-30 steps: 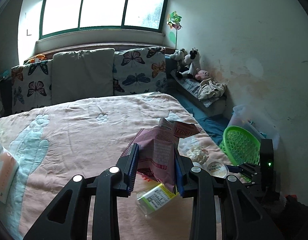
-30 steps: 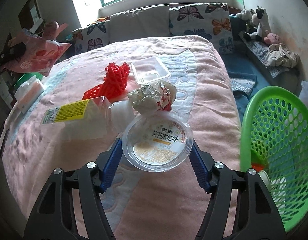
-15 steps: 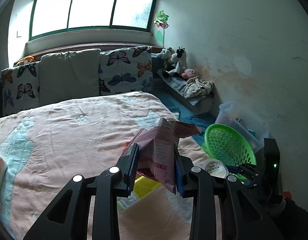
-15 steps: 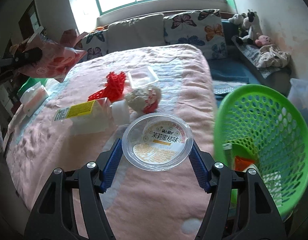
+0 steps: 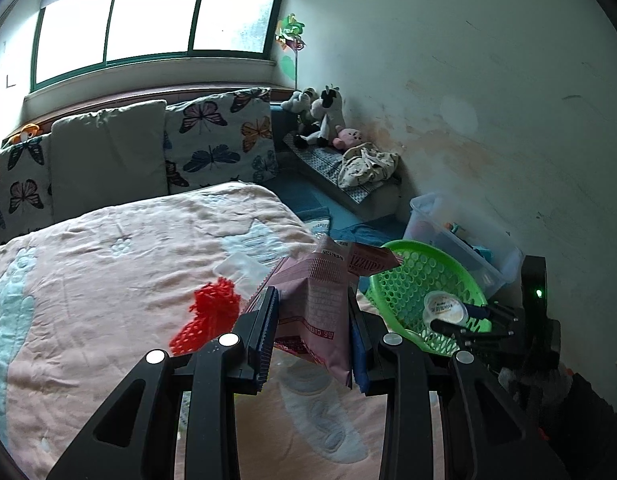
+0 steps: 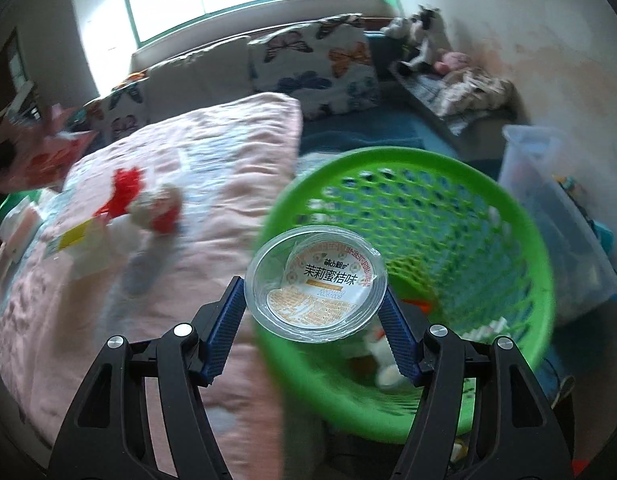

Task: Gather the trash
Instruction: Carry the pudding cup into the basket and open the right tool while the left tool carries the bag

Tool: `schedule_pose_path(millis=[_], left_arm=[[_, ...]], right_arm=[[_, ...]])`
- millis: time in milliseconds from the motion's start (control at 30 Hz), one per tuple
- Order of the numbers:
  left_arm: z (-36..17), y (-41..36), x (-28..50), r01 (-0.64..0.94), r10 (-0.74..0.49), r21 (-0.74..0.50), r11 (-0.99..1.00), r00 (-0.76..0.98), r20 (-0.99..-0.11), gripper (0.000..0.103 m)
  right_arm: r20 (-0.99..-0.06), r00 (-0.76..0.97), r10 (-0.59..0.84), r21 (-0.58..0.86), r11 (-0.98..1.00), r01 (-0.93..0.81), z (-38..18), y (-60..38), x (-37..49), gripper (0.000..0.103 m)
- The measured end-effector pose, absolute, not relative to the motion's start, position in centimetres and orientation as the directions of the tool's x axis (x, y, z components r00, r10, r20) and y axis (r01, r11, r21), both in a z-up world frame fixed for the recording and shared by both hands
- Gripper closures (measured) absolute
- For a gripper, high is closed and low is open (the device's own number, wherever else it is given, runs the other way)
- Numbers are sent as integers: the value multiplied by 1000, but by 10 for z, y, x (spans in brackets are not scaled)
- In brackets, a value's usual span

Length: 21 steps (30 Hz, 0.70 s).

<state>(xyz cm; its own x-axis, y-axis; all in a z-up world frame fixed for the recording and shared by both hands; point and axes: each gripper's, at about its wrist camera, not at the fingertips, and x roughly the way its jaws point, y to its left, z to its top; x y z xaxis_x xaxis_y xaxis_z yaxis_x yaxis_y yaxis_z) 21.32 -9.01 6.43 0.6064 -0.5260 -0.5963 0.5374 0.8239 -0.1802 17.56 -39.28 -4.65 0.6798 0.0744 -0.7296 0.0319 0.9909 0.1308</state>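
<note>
My left gripper [image 5: 312,320] is shut on a pink snack bag [image 5: 320,300], held above the pink bedspread [image 5: 88,280]. My right gripper [image 6: 314,300] is shut on a clear round plastic cup with a printed lid [image 6: 316,280], held over the near rim of the green mesh basket [image 6: 488,200] beside the bed. In the left wrist view that cup [image 5: 444,307] hangs over the basket [image 5: 412,276]. Some trash lies in the basket's bottom. On the bed lie a red net [image 5: 208,316], a clear tray [image 5: 238,266], a crumpled wrapper [image 6: 156,210] and a yellow-labelled clear pack [image 6: 82,244].
Butterfly pillows [image 5: 220,136] line the head of the bed under the window. A clear storage box [image 6: 556,216] stands right of the basket against the wall. Plush toys [image 5: 320,116] and a cloth sit on a low shelf behind it.
Both grippers swung right toward the basket. The right one carried the cup from above the bed to over the basket's rim. The left one kept its grip on the bag.
</note>
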Motion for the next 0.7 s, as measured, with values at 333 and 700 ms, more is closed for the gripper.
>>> schedule_pose_path(millis=[333,700], left_arm=[[58,-111,217,553,-536,-187,812,580,-614,72],[50,-151,217,595,-572,-206,777,529,-627,72]], right_arm=[[-758,651,39,153,981,119,-68,-432,185,36],[-736,676,11,157,975,155,-63,-445,173,32]])
